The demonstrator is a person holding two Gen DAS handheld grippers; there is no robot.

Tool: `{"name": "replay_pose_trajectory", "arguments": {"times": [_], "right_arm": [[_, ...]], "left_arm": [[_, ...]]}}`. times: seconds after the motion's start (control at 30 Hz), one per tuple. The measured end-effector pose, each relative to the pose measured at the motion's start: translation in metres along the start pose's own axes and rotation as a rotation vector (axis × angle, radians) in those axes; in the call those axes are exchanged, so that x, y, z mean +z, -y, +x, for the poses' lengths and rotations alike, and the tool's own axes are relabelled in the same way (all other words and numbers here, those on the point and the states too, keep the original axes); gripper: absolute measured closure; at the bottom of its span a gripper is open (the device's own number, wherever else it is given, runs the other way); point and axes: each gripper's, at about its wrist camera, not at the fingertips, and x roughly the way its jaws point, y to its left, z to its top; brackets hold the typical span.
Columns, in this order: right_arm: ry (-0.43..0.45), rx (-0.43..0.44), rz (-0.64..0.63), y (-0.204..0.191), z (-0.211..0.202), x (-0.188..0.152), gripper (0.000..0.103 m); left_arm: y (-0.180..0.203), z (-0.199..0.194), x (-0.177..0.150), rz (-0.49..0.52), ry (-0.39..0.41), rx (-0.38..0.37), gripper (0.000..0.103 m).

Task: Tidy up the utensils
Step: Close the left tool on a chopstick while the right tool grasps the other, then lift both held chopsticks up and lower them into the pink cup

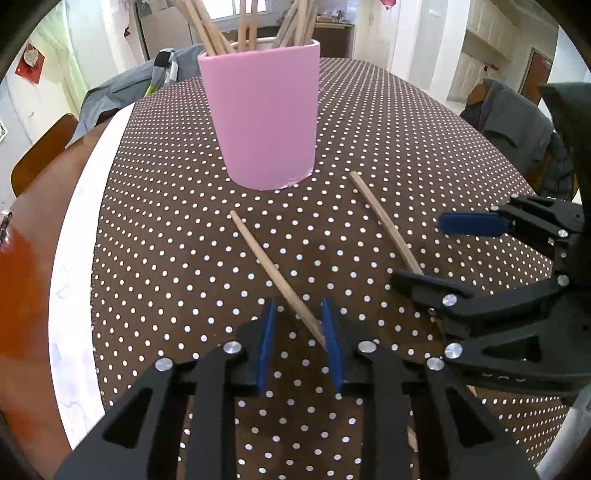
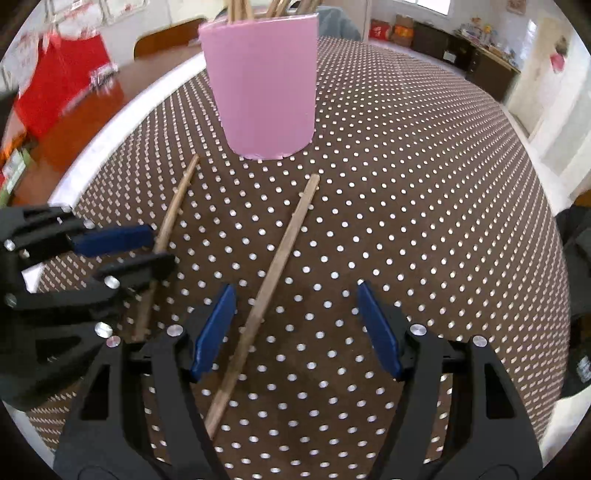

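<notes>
Two wooden chopsticks lie loose on the surface (image 1: 155, 206), which is covered by a brown cloth with white dots, in front of a pink cup (image 1: 264, 118) that stands upright and holds a bundle of more sticks (image 1: 221, 26). The left chopstick (image 1: 275, 275) runs from near the cup's base back between the blue pads of the left hand-held gripper (image 1: 300, 345), whose jaws stand at a narrow gap around its near end; whether a pad touches it cannot be told. The right chopstick (image 1: 384, 221) lies well apart from the first, angled toward the cup. In the right wrist view it passes between the jaws of the right hand-held gripper (image 2: 295, 328), nearer the left pad and touching neither, and those jaws are spread wide. Both hand-held grippers hang low over the cloth, close beside each other.
</notes>
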Motion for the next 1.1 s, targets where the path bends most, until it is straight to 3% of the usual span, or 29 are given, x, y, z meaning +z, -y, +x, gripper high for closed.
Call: {"name": "replay_pose_trajectory", "arguments": {"times": [0.07,0.2,0.3,0.5,0.7,0.9,1.1], "right_arm": [[-0.030,0.004,-0.015,0.000,-0.001,0.004,0.042],[-0.083,0.013,-0.021,0.005,-0.004,0.017,0.069],[-0.106,0.028,-0.010,0.017,-0.006,0.023,0.082],[-0.107,0.104,0.055,0.037,-0.010,0.021,0.096],[-0.060,0.162,0.098,0.069,-0.021,0.008,0.097],[0.039,0.215,0.122,0.084,-0.049,-0.013,0.097],[0.176,0.267,0.128,0.096,-0.090,-0.021,0.097]], "left_arm": [[-0.002,0.001,0.002,-0.008,-0.004,0.001,0.082],[-0.011,0.004,0.006,-0.028,-0.012,-0.007,0.089],[-0.015,0.007,0.011,-0.038,-0.016,-0.007,0.090],[-0.015,0.007,0.013,-0.058,-0.013,-0.019,0.096],[-0.010,-0.002,0.011,-0.059,0.013,-0.017,0.098],[0.003,-0.025,0.008,-0.028,0.072,-0.040,0.098],[0.025,-0.066,0.011,0.024,0.230,-0.076,0.098]]}}
